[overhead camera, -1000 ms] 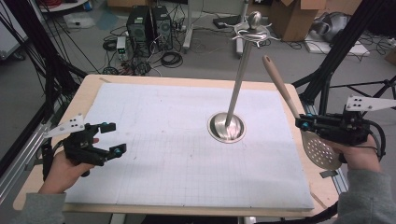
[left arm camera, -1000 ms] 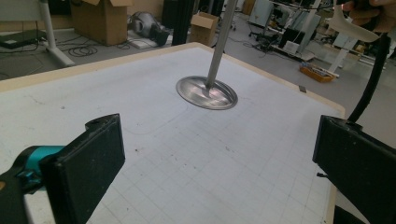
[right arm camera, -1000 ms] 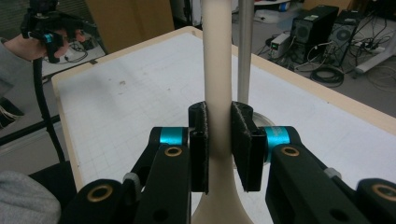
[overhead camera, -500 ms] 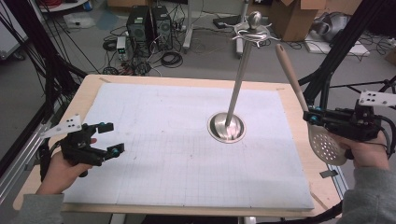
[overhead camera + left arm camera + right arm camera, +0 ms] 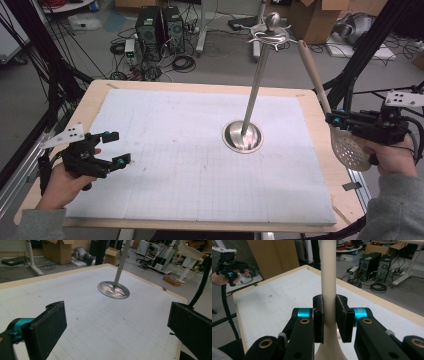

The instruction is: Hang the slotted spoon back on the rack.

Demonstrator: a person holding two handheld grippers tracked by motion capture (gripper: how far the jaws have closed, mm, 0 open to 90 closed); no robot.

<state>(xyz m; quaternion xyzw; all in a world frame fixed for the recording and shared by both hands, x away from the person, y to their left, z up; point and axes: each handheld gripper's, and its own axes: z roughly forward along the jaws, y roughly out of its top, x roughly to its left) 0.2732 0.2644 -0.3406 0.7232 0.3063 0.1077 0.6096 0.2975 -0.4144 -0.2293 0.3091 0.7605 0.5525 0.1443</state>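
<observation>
Two grippers are in service at the counter point(image 5: 320, 100), one at each lower side of the high view.

Left gripper point(image 5: 111, 148): located at the lower left of the high view, held in a hand point(image 5: 62, 182) over the white gridded mat point(image 5: 175, 150). Its jaws stand wide apart with nothing between them. In the left gripper view the two black pads sit at the lower left and lower right corners of the frame, with bare mat visible across the gap.

Stand point(image 5: 243, 136): located right of centre in the high view. Its round metal base rests on the mat, and a thin pole rises from it to a hooked head with a ball top point(image 5: 272, 21) in the upper part of the frame. In the left gripper view the base point(image 5: 113, 289) lies at upper centre, well apart from the left gripper.

Slotted spoon point(image 5: 322, 105): located at the right of the high view, clear of the counter surface. Its pale handle points up and to the left, ending near the head of the stand; its perforated bowl point(image 5: 350, 150) hangs at the lower end, over the counter's right edge.

Right gripper point(image 5: 334, 120): located at the right edge of the high view, held in a hand point(image 5: 395, 157). Its jaws are closed on the spoon handle just above the bowl. In the right gripper view both pads point(image 5: 319, 315) press the handle point(image 5: 329, 277), which runs up through the centre of the frame.
</observation>
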